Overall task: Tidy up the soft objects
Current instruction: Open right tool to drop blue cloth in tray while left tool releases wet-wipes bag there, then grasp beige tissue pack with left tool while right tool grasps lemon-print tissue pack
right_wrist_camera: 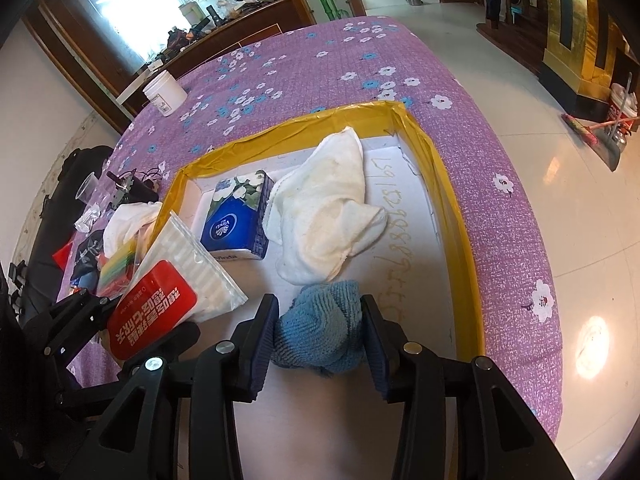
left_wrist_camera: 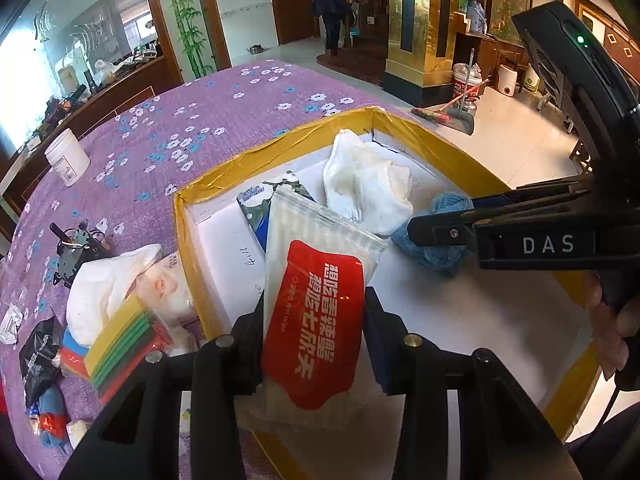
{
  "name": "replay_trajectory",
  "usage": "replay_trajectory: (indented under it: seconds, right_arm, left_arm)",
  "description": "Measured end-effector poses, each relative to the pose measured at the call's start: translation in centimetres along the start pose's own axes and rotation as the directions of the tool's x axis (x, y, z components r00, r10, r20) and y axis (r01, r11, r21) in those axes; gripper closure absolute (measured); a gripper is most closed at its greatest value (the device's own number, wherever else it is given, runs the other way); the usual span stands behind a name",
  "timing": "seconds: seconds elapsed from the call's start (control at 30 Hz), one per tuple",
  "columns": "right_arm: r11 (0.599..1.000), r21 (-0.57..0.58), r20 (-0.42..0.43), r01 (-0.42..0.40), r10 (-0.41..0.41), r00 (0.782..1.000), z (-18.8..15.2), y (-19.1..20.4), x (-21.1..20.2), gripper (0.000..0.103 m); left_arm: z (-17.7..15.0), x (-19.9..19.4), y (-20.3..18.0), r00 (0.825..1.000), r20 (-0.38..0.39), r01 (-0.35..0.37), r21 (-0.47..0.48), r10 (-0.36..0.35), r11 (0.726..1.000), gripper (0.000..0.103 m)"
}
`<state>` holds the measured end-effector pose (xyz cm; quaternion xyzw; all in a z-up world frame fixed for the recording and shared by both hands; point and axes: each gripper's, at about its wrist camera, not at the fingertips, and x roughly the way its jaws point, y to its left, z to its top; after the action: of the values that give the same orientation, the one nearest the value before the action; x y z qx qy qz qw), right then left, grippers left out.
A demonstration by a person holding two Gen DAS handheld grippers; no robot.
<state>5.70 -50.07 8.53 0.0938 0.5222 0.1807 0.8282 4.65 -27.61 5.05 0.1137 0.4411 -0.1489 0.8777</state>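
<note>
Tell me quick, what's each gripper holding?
Left gripper: shut on the wipes pack.
Right gripper: shut on the blue cloth, over the box.

Readable lettering on three items

"DAS" is printed in white on the black right gripper [left_wrist_camera: 416, 234]; "Vinda" is read on the blue floral tissue pack [right_wrist_camera: 237, 216]; "Wet wipe" is printed beside white Chinese characters on the red-labelled wet wipe packet [left_wrist_camera: 316, 320].

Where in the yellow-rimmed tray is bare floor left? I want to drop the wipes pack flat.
Bare floor lies between the white towel and the tray's right wall, and near the blue cloth. The tissue pack and towel crowd the far left.
</note>
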Motion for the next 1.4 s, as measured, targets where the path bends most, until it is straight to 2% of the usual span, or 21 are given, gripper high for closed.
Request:
replay_trajectory:
  seconds: [0.2,0.37,0.47,0.53,0.6,0.67,0.7,0.9,1.03,1.1,1.17,1.3,1.4]
  right_arm:
    - [1.000,-0.003,0.019,0.004,-0.003,1.000,-0.2,0.3,-1.4,0.047]
    - [1.000,-0.002,0.053,0.022,-0.022,0.998,0.0,0.6,-2.9,0.045]
    - [0.998,-0.016,0.085,0.058,-0.056,0.995,0.1,1.3,-4.5,0.043]
    - [0.981,-0.062,0.142,0.186,-0.176,0.974,0.1,2.5,-6.0,0.038]
    - [0.945,-0.129,0.217,0.299,-0.267,0.939,-0.1,4.4,-7.5,0.020]
    - [0.932,-0.163,0.294,0.324,-0.268,0.917,-0.3,5.8,-9.2,0.018]
    - [0.933,-0.159,0.300,0.324,-0.267,0.916,-0.2,6.0,-9.5,0.018]
    - [0.976,-0.129,0.245,0.178,-0.143,0.959,0.3,7.0,-9.3,0.018]
    - [0.973,-0.159,0.271,0.167,-0.120,0.955,-0.2,9.2,-8.9,0.018]
    - [0.975,-0.178,0.259,0.130,-0.081,0.962,-0.3,10.4,-8.4,0.018]
    - [0.981,-0.184,0.202,0.059,-0.021,0.979,-0.1,11.7,-7.5,0.018]
    - [0.968,-0.239,0.136,0.079,-0.047,0.990,-0.4,14.7,-5.6,0.018]
    - [0.965,-0.258,0.097,0.055,-0.031,0.995,-1.1,16.3,-4.2,0.018]
  left_arm:
    - [0.0,-0.4,0.2,1.000,0.017,0.006,-0.001,-0.006,1.000,0.060]
    - [0.1,-1.3,0.5,0.999,0.043,0.021,-0.013,-0.020,1.000,0.055]
    - [0.1,-2.1,0.8,0.998,0.065,0.026,-0.021,-0.025,0.999,0.048]
    - [0.0,-2.8,1.0,0.996,0.082,0.031,-0.025,-0.029,0.999,0.047]
    - [-0.1,-3.7,1.4,0.994,0.105,0.031,-0.032,-0.028,0.999,0.047]
    - [-0.4,-4.6,2.2,0.992,0.126,0.030,-0.051,-0.024,0.998,0.047]
    - [-0.6,-5.1,2.6,0.991,0.134,0.029,-0.064,-0.020,0.998,0.047]
    - [-2.2,-7.4,5.8,0.987,0.160,-0.011,-0.142,0.034,0.990,0.046]
    - [-4.0,-8.8,8.4,0.985,0.155,-0.040,-0.208,0.073,0.977,0.042]
    - [-5.2,-9.3,9.9,0.984,0.143,-0.064,-0.247,0.102,0.967,0.042]
    - [-6.4,-9.7,11.4,0.985,0.124,-0.082,-0.282,0.121,0.956,0.042]
    - [-9.1,-10.1,14.3,0.983,0.075,-0.128,-0.355,0.165,0.926,0.042]
    - [-11.4,-10.1,16.6,0.982,0.026,-0.161,-0.406,0.187,0.900,0.041]
